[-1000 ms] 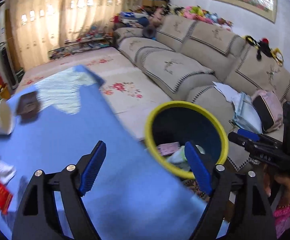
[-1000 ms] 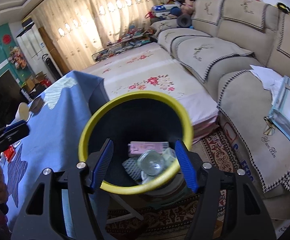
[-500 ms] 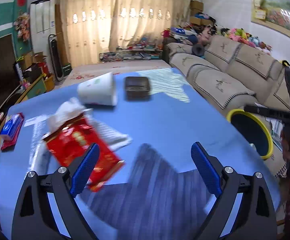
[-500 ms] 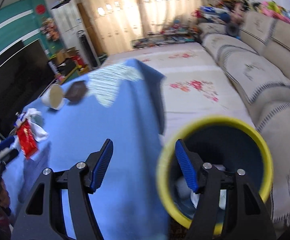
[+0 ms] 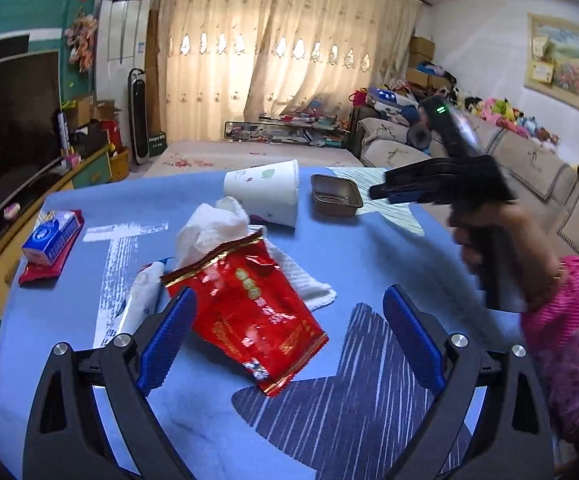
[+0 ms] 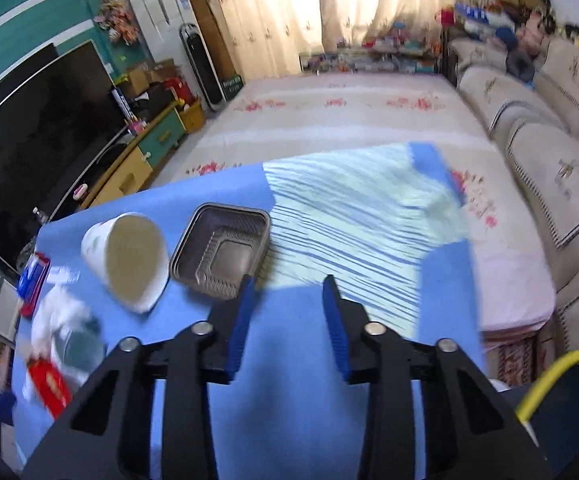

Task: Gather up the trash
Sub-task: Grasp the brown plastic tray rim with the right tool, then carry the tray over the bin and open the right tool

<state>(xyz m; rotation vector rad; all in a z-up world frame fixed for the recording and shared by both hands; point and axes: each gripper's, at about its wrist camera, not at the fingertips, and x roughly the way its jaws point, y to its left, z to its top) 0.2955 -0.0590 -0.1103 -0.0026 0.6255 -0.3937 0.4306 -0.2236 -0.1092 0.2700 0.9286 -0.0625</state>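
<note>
Both hand-held grippers have swung away from the yellow-rimmed bin [image 6: 565,384] and back over the blue counter [image 5: 369,256], so the next pickup starts. Left hand-held gripper [image 5: 289,340] has just been opening and is spread wide, empty, straddling the red foil wrapper [image 5: 249,312] beside the crumpled tissue [image 5: 209,232]. Right hand-held gripper [image 6: 289,320] has just been closing; it is part-closed with nothing between the pads, near the brown plastic tray [image 6: 221,256] and tipped paper cup [image 6: 129,260]. Remaining trash: 4 pieces at least.
</note>
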